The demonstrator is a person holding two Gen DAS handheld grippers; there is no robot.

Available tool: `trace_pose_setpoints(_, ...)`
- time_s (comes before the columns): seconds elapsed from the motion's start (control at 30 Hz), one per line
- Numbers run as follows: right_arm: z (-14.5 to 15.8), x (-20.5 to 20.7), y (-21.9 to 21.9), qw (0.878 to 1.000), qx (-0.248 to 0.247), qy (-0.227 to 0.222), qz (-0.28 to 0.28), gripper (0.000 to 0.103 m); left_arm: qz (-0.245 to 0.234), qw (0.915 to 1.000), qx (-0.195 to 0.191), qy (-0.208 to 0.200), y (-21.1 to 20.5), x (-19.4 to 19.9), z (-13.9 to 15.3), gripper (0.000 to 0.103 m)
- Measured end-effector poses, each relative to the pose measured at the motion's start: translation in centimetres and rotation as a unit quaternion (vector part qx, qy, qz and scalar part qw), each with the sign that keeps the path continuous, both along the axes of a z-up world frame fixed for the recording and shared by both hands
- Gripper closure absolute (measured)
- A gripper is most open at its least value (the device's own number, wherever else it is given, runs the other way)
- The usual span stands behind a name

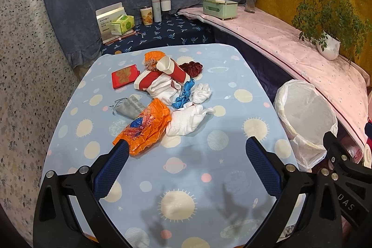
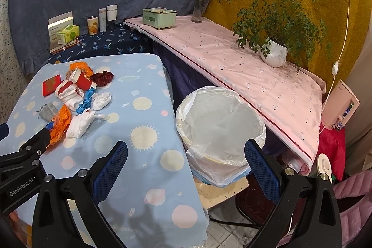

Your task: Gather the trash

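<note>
Left gripper (image 1: 186, 155) and right gripper (image 2: 186, 155): both spread wide, nothing held, textured blue pads. Crinkly orange plastic bag (image 1: 145, 126) sits mid-table (image 1: 209, 178) beside crumpled white tissue (image 1: 186, 120), just past the left gripper's tip. Round liner-lined bin (image 2: 220, 127) stands just off the table's right edge, mouth open.

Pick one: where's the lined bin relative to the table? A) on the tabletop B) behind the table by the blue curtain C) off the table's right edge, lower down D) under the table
C: the bin stands beyond the right edge of the table, below tabletop level, between it and the pink-covered ledge; its liner looks empty.
</note>
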State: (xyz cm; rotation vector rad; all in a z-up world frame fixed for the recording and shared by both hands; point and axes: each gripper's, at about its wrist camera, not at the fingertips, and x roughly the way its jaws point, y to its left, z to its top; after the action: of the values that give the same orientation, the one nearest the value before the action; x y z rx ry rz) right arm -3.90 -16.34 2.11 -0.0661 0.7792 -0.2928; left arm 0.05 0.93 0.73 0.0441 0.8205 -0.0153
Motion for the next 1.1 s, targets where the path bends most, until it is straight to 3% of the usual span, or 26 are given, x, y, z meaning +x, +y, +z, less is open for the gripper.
trace_pose_setpoints(1.1, 0.32, 0.02, 0.21, 1.0, -0.001, -0.002, 0.004, 0.007, 0.0, 1.0, 0.001, -0.002, -0.09, -0.12, 0.02, 0.007)
